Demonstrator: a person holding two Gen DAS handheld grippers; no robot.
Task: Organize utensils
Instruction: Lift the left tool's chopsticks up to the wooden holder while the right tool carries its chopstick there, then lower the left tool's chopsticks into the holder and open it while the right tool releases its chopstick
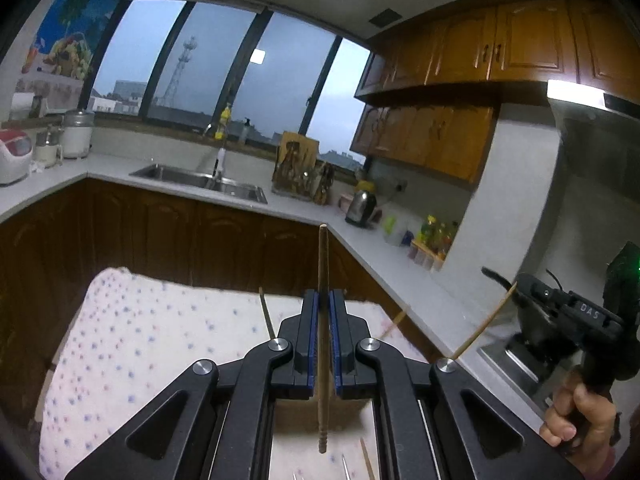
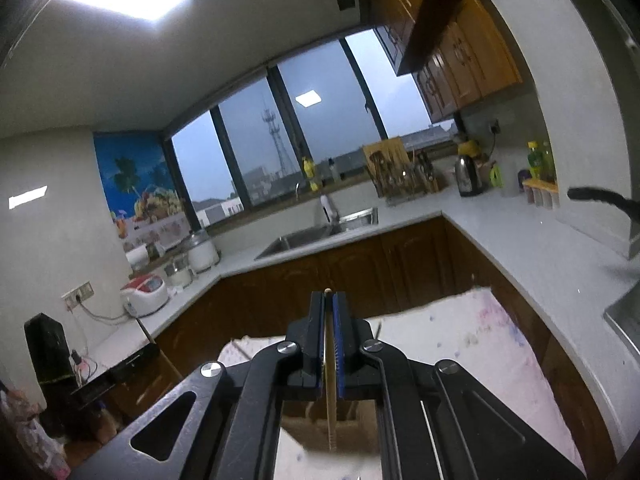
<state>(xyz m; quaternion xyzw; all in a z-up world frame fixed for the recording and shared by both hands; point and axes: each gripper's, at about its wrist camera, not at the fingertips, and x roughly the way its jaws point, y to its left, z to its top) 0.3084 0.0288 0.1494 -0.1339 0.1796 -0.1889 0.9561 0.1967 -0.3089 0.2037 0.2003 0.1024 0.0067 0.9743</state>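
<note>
While both grippers hang above the cloth-covered bench, each carries one stick:

Left gripper [image 1: 323, 300]: jaws pressed together on a dark brown chopstick [image 1: 323, 264], nothing else between the pads.

Dark brown chopstick: stands nearly upright in the left wrist view, its pale blunt end poking well above the fingertips, its ridged narrow end hanging below the jaws.

Bench [image 1: 140, 340]: draped in a white cloth with small blue and pink dots; a thin stick [image 1: 265, 314] slants just left of the left gripper's fingers, and the tips of a few more utensils show at the bottom edge, too cropped to name.

Right gripper [image 2: 329, 300]: jaws clamped on a pale bamboo chopstick [image 2: 330, 408]; in the left wrist view this gripper shows at the far right, held in a hand [image 1: 580, 412].

Pale bamboo chopstick: lighter and thinner-looking, its tip just clearing the fingertips, its lower length running down below the jaws.

Count: two grippers, two held chopsticks, one per gripper, one dark, one pale.
</note>
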